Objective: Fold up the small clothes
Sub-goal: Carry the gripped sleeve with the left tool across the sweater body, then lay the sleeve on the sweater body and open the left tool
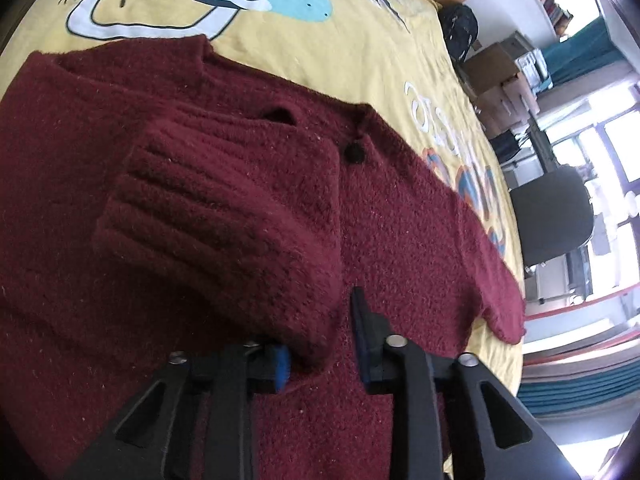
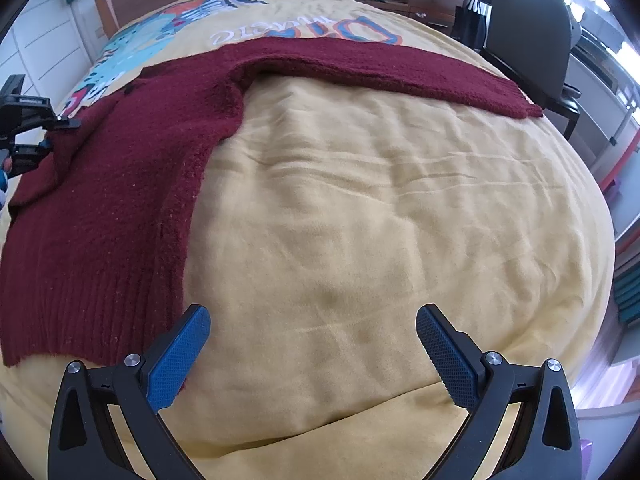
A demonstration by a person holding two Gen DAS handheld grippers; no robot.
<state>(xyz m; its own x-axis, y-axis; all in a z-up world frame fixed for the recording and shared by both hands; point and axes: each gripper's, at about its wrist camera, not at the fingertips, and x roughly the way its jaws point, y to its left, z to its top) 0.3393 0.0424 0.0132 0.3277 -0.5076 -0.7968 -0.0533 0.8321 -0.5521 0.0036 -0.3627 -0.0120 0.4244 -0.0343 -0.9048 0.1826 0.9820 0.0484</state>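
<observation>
Maroon fuzzy knit sweater (image 1: 400,208) lies on a yellow blanket (image 2: 360,200), ribbed sleeve (image 1: 224,216) folded over; left gripper (image 1: 320,344) slightly apart around the cuff, right gripper (image 2: 312,344) wide apart, empty.

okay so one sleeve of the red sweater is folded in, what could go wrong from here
The folded sleeve lies between the part-open fingers of the left gripper, so pulling away could snag the fuzzy knit and undo the fold. The other sleeve stretches toward the bed edge near the chair and might slide off. The right gripper is open over bare yellow blanket, far from that cuff.
</observation>
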